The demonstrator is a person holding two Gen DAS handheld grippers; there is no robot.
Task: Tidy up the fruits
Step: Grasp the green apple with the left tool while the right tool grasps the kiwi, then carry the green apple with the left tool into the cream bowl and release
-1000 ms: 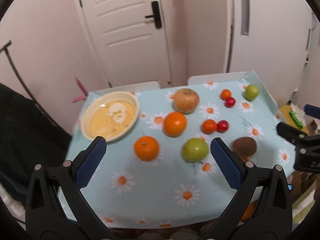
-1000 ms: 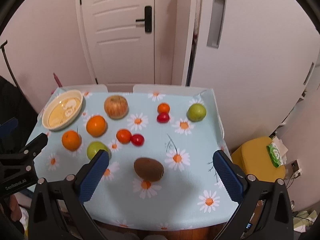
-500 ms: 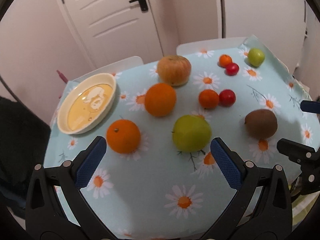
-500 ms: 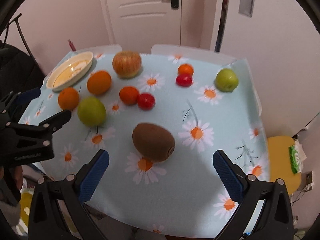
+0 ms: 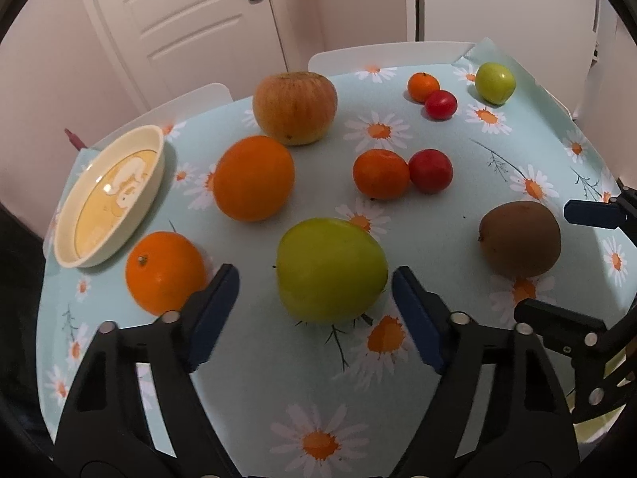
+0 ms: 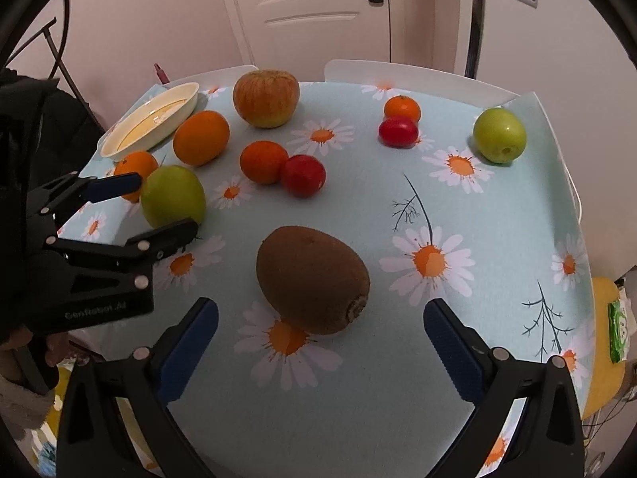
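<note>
**Both grippers low over fruit, nothing gripped**

While your left gripper (image 5: pixel 316 298) is closing, its view shows the large green apple (image 5: pixel 331 270) just ahead of the two blue pads (image 5: pixel 215 310), centred between them but not pressed by either. An orange (image 5: pixel 165 272) sits just outside the left pad, partly hidden by it. Beyond the fingers lie a bigger orange (image 5: pixel 253 178), a striped apple (image 5: pixel 295 107) and the cream dish (image 5: pixel 109 195) on the daisy tablecloth (image 5: pixel 278 378).

From your right gripper (image 6: pixel 320 334), the fingers stand wide apart and hold nothing. The kiwi (image 6: pixel 312 280) rests on the cloth just ahead of the gap, clear of both pads. A tangerine (image 6: pixel 263 161) touching a red fruit (image 6: pixel 302 175) lies further ahead.
</note>
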